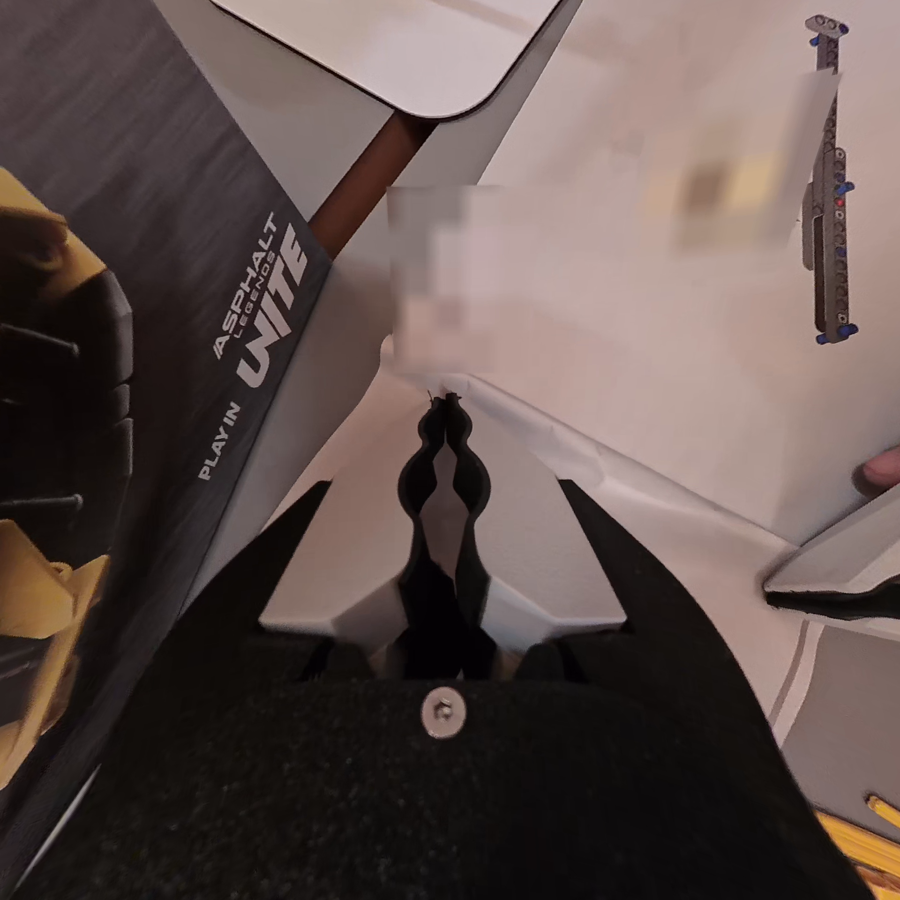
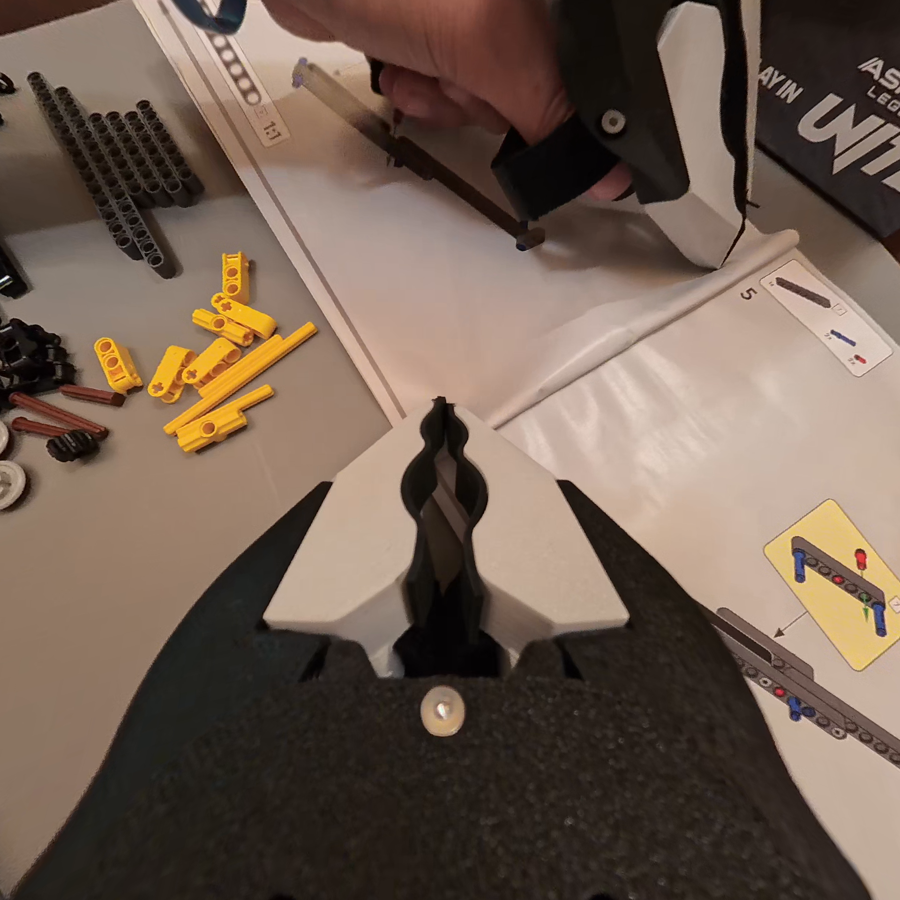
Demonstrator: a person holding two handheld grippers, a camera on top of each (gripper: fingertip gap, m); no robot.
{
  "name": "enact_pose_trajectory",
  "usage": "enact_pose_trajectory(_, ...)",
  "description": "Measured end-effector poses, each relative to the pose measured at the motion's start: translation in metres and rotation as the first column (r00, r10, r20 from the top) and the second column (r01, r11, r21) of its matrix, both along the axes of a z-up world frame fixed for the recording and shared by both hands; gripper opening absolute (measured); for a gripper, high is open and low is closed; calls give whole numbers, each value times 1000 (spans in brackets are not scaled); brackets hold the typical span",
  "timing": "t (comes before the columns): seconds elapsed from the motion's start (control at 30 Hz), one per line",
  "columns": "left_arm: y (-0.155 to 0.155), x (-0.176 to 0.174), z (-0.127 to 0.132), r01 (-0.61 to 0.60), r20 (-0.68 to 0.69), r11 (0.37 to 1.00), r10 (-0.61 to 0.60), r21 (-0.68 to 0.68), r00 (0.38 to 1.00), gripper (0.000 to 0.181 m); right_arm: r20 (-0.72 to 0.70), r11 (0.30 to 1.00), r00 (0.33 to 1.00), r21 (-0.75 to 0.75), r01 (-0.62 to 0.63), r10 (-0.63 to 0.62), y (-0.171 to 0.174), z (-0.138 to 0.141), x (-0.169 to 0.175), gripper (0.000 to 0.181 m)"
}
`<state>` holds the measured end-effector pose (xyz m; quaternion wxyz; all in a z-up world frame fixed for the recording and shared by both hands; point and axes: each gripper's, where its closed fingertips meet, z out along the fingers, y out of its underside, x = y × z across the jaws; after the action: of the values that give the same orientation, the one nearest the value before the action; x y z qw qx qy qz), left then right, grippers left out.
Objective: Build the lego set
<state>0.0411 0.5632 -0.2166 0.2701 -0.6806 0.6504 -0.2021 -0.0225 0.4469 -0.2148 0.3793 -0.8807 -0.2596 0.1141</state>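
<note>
Beside the open instruction booklet (image 2: 633, 462), yellow lego pieces (image 2: 214, 360) lie scattered; dark beams (image 2: 121, 160) bunched.

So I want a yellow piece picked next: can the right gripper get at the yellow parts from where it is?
Probably yes. The yellow parts lie loose on the bare grey table, left of the shut right gripper, with nothing between; it would have to open first.

The hand (image 2: 438, 63) around the far tongs (image 2: 701, 243) covers part of the drawing on the booklet (image 2: 438, 302), and their tips are hidden. The dark box (image 1: 146, 204) runs off the left edge. Black parts (image 2: 29, 355) on the counter (image 2: 146, 526) are cut off at the left. One fingertip (image 1: 881, 471) shows at the right edge.
</note>
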Motion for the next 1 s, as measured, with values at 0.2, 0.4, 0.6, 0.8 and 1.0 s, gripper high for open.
enact_pose_trajectory(0.2, 0, -11, 19, -106, 108, 994, 104, 16, 989, 5, 12, 999, 1000, 41, 14, -14, 2, 8, -2, 0)
enact_pose_trajectory(0.4, -16, -134, 86, -341, 348, 931, 365, -128, 864, 11, -153, 977, 980, 150, 150, -127, -9, 67, 3, 16)
enact_pose_trajectory(0.6, -23, -229, 93, -441, 405, 858, 513, -262, 757, 27, -245, 917, 915, 160, 364, -320, -25, 64, 19, 32)
enact_pose_trajectory(0.8, -19, -245, 72, -457, 411, 834, 550, -309, 727, 27, -223, 942, 934, 125, 311, -279, -22, 56, 2, 40)
enact_pose_trajectory(1.0, -22, -241, 69, -474, 388, 850, 526, -229, 756, 27, -161, 926, 931, 140, 350, -327, -21, 46, 15, 44)
